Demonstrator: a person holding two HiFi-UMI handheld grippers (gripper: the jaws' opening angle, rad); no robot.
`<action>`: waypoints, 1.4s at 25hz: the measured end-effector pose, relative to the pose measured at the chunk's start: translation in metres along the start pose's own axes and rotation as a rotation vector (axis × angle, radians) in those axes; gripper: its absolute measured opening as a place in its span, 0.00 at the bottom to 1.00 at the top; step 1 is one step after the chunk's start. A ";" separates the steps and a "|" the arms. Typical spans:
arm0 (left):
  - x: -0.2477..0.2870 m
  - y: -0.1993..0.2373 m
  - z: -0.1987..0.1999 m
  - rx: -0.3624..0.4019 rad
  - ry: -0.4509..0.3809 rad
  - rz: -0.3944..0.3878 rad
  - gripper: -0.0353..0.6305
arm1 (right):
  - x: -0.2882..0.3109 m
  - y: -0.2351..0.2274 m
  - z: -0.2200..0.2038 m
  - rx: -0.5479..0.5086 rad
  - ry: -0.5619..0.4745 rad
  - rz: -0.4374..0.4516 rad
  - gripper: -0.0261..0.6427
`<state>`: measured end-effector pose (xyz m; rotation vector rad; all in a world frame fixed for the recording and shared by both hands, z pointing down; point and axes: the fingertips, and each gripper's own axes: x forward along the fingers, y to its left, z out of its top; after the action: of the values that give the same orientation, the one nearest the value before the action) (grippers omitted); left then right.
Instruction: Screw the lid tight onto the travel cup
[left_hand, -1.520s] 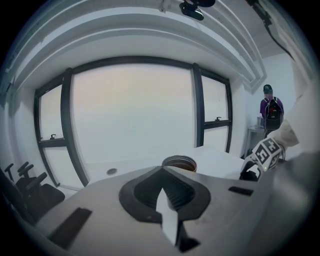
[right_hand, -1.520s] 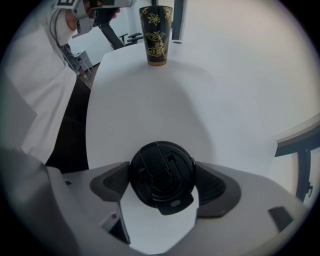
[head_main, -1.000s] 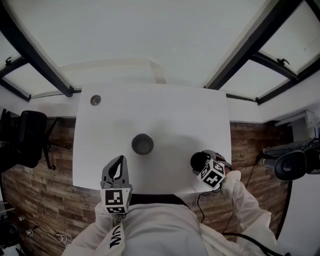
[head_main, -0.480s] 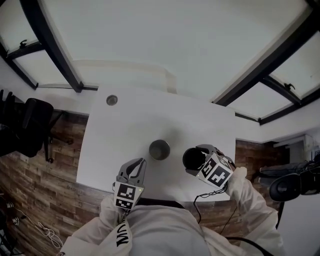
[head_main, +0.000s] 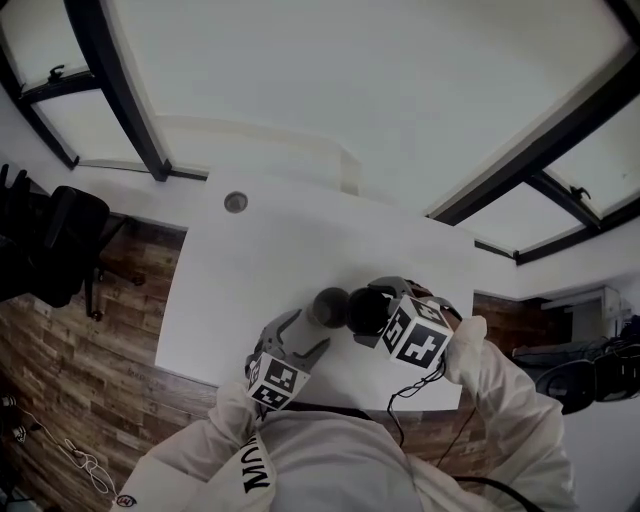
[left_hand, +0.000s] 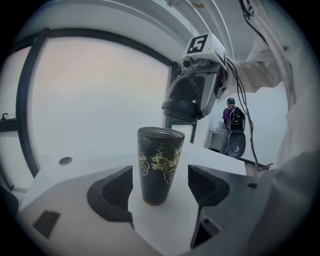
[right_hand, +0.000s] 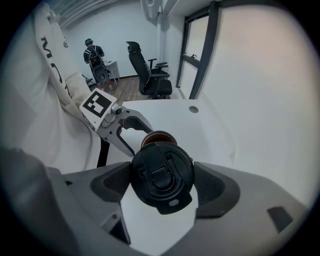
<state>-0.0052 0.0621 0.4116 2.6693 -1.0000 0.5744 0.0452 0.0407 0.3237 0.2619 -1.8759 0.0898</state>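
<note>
Setup: dark tapered metal travel cup with gold floral engraving (left_hand: 159, 165) stands upright on the white table (head_main: 250, 260), mouth open, nothing on it yet.

Jaws of the left gripper (head_main: 305, 335) have just been opening. They now stand wide on either side of the cup's lower half, with a gap on both sides and no pad contact. Judged purpose: bracket the cup, ready to clamp it so it cannot spin under torque.

Pads of the right gripper (head_main: 372, 308) are clamped across the edge of the round black plastic lid with flip tab (right_hand: 161, 177), top face toward its camera. The lid hangs above and just beside the rim, not touching. An edge grip probably leaves the underside free to seat and lets a wrist roll turn it.

Lid needs centring and levelling over the mouth. A tilted start risks a crooked thread.
</note>
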 end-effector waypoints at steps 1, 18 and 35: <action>0.005 -0.002 0.000 0.011 -0.001 -0.005 0.56 | 0.002 0.001 0.005 -0.019 0.008 0.007 0.66; 0.034 0.007 -0.003 0.009 -0.035 -0.012 0.59 | 0.043 0.007 0.043 -0.195 0.128 0.098 0.66; 0.041 0.007 -0.008 0.050 -0.039 -0.007 0.58 | 0.057 0.016 0.041 -0.265 0.175 0.134 0.66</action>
<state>0.0164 0.0360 0.4378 2.7371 -0.9995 0.5550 -0.0128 0.0409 0.3655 -0.0527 -1.7069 -0.0439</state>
